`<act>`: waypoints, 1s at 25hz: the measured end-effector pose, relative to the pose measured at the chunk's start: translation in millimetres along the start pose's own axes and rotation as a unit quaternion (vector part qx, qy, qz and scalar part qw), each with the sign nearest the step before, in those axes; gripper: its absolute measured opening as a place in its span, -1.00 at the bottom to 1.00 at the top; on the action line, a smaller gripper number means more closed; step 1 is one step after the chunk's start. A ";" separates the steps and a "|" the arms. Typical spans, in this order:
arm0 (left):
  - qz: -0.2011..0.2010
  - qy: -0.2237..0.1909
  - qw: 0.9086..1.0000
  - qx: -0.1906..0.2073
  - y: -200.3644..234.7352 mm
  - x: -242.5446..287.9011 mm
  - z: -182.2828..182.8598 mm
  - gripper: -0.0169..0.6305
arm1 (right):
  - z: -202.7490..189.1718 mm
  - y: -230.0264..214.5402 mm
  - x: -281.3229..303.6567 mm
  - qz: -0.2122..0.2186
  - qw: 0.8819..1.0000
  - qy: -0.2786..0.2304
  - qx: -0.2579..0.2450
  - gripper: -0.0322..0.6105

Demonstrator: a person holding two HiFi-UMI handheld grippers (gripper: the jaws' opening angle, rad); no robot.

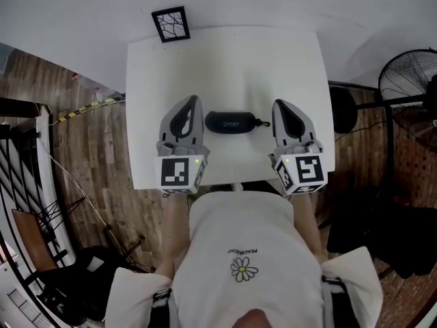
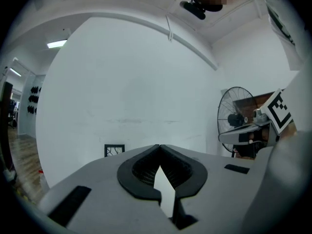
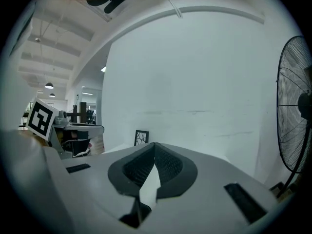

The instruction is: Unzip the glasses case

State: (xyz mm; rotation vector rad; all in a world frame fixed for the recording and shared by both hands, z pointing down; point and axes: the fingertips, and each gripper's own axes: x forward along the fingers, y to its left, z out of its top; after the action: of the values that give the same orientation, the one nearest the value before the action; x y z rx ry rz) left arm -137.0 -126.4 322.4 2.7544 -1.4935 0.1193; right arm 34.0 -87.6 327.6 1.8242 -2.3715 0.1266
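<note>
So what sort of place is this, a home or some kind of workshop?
Probably a studio or workshop, not a home: a small white table stands before a bare white wall, a big standing fan is beside it on a wood floor, and ceiling strip lights show beyond.

Smooth dark glasses case [image 1: 231, 122], matt white table [image 1: 225, 67].
</note>
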 end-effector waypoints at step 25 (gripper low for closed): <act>-0.416 0.382 0.729 0.387 -133.8 19.2 -208.9 0.01 | -31.9 -42.8 -15.4 0.002 0.999 0.037 0.024 -0.88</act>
State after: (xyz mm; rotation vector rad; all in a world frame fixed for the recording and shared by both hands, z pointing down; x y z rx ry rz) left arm -28.0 -60.7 536.1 2.8531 0.1159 1.8873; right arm 81.3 -79.1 355.5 1.8037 -2.3417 0.2492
